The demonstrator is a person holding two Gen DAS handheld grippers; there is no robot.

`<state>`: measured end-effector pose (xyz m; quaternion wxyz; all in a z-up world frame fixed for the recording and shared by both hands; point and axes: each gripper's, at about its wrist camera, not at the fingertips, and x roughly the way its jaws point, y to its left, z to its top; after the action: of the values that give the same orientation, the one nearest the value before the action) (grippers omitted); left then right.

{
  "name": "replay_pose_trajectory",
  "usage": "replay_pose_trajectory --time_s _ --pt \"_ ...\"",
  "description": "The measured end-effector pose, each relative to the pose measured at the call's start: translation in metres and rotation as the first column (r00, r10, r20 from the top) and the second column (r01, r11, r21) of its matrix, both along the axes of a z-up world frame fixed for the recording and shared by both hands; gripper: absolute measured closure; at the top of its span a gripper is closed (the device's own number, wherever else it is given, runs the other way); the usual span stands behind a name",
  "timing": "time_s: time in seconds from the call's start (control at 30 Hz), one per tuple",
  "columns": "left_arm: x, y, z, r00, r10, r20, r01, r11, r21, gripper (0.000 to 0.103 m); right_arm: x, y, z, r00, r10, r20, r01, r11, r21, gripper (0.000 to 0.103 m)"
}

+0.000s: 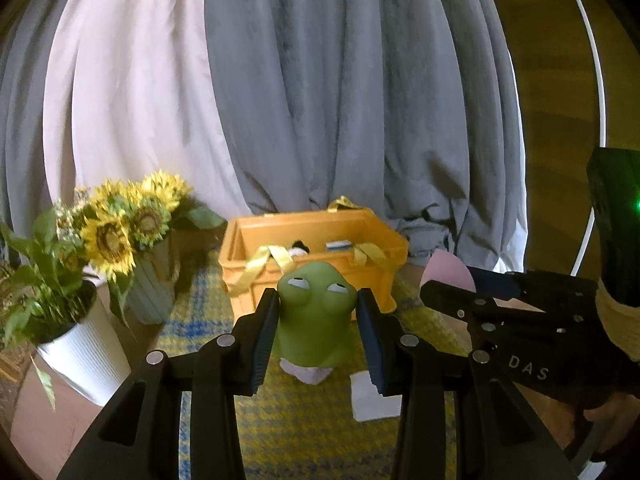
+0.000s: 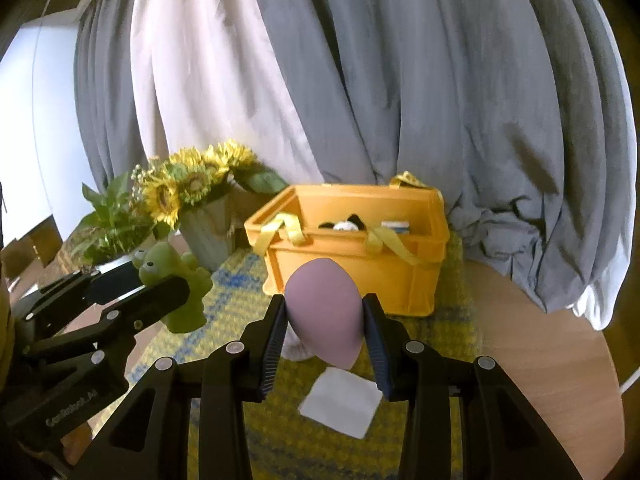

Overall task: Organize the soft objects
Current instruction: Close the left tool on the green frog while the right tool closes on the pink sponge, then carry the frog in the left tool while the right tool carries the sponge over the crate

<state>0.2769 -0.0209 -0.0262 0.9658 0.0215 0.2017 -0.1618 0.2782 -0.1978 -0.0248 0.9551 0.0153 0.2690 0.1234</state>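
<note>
My left gripper (image 1: 318, 336) is shut on a green frog toy (image 1: 314, 312) and holds it above the mat, in front of the yellow crate (image 1: 320, 276). My right gripper (image 2: 325, 344) is shut on a pink egg-shaped sponge (image 2: 325, 312), also held in front of the crate (image 2: 352, 276). The crate holds a black-and-white soft toy (image 2: 344, 225) and a small white and blue item (image 2: 396, 226). The frog (image 2: 176, 280) and left gripper also show at the left of the right wrist view. The sponge tip (image 1: 446, 274) shows beyond the right gripper in the left wrist view.
A yellow and blue woven mat (image 2: 240, 312) covers the round wooden table (image 2: 552, 352). A white square pad (image 2: 342, 402) and a pale soft lump (image 1: 306, 372) lie on it. Sunflowers in a vase (image 1: 132, 232) and a potted plant (image 1: 76, 344) stand left. Grey curtains (image 1: 340, 100) hang behind.
</note>
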Motion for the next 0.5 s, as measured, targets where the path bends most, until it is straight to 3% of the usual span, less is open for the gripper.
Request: replay_pose_trajectory --time_s 0.5 --pt "0.007 0.015 0.033 0.994 -0.023 0.108 0.025 1.000 -0.015 0.064 -0.005 0.011 0.034 0.991 -0.066 0.117 0.064 0.998 0.022 0.064"
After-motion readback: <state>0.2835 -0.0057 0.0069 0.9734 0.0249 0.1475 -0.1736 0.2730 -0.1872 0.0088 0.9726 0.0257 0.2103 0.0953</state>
